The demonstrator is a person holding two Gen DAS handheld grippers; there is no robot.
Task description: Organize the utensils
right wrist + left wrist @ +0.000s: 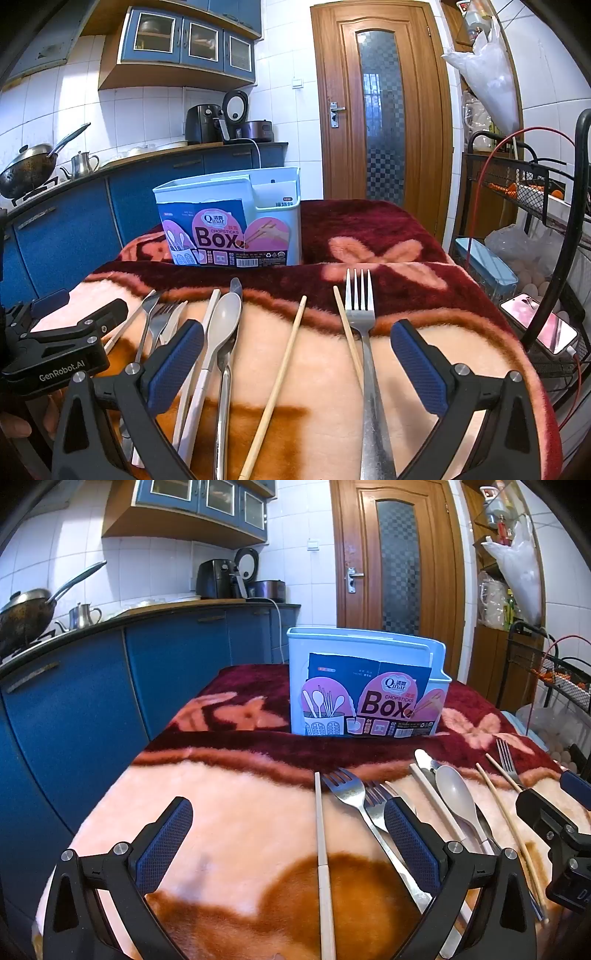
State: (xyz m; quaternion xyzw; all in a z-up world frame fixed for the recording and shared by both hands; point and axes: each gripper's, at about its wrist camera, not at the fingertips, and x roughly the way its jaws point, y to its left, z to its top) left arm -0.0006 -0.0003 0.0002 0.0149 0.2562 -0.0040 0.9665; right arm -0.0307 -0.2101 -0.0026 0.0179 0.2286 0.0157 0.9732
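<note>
Both the left hand-held gripper and the right hand-held gripper are spread wide above forks and chopsticks; the box stands behind.

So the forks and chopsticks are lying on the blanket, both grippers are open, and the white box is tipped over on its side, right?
Not quite. The white box stands upright on the blanket, as the right wrist view shows. The forks and chopsticks do lie there, and the left gripper and right gripper are open.
</note>
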